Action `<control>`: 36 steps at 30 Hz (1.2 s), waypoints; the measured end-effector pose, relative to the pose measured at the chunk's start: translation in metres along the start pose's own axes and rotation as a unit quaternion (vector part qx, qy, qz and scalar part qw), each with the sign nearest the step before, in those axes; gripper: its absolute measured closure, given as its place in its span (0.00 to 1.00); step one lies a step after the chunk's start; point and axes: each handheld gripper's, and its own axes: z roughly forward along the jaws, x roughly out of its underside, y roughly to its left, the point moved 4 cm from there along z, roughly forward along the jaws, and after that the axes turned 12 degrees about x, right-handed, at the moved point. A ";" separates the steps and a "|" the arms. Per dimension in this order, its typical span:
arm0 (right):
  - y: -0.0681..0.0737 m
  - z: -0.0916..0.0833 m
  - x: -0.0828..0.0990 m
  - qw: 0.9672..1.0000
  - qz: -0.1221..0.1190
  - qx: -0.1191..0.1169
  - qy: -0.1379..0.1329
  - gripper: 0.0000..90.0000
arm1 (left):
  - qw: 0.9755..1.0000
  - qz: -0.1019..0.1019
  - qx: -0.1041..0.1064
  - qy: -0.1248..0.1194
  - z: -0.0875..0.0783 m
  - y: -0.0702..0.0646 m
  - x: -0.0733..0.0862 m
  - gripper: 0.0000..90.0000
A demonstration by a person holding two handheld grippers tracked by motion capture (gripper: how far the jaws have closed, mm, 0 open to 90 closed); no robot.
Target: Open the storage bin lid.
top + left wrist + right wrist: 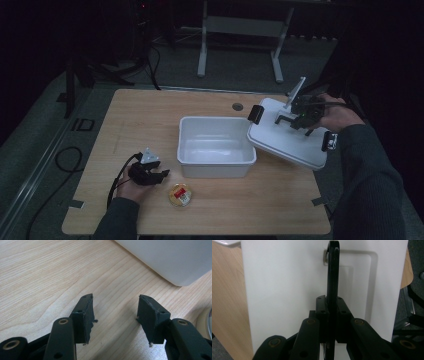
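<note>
A white open bin (216, 146) sits at the middle of the wooden table. Its white lid (290, 140) hangs tilted to the right of the bin, one edge by the bin's right rim. My right gripper (295, 117) is shut on the lid's black handle (332, 272), which runs up between the pads over the lid (287, 290). My left gripper (161, 175) rests low at the front left, open, with bare wood between its jaws (115, 312). A small round yellow container with a red label (181, 195) lies just right of it. The bin's corner (175, 262) is ahead of the left gripper.
A round grommet hole (237, 106) is in the table behind the bin. Black clips (255, 114) sit on the lid's ends. The table's right edge is under the lid. A desk frame (240, 30) stands beyond on dark floor.
</note>
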 end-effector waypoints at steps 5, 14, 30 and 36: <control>-0.001 0.002 0.007 1.000 0.011 -0.001 0.003 0.94 | 1.000 0.000 0.000 0.000 0.000 0.000 0.000 0.52; -0.001 0.009 0.020 1.000 0.018 -0.002 0.010 0.94 | 1.000 -0.001 0.000 -0.001 0.000 0.000 0.000 0.52; 0.000 0.026 0.036 0.999 0.034 -0.002 0.021 0.94 | 1.000 0.000 0.000 -0.002 0.000 0.000 0.000 0.52; 0.002 0.038 0.041 0.999 0.039 -0.005 0.027 0.94 | 1.000 0.000 0.000 -0.001 0.000 0.000 0.000 0.52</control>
